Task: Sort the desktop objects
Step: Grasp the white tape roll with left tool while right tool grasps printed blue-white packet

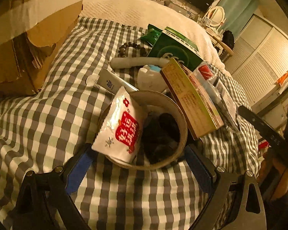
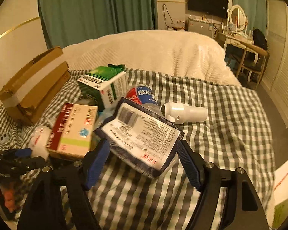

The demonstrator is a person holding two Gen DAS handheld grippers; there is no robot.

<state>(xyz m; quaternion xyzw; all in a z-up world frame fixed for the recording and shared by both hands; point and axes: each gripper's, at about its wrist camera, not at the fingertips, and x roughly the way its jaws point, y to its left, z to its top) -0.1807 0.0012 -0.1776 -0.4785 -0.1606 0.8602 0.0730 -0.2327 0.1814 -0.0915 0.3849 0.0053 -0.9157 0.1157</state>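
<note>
Left gripper (image 1: 138, 164): jaws wide, flanking a tape roll (image 1: 179, 126) with a white snack packet (image 1: 122, 126) propped in it, on the bed (image 1: 38, 118). Right gripper (image 2: 144, 164): jaws wide around a labelled dark packet (image 2: 142, 134). Beyond: medicine boxes (image 2: 74, 128), cardboard box (image 2: 34, 88).

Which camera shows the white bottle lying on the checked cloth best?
The right wrist view: the white bottle lies on its side in the open, its whole length visible. In the left wrist view, boxes block that side of the pile, and I cannot pick it out.
</note>
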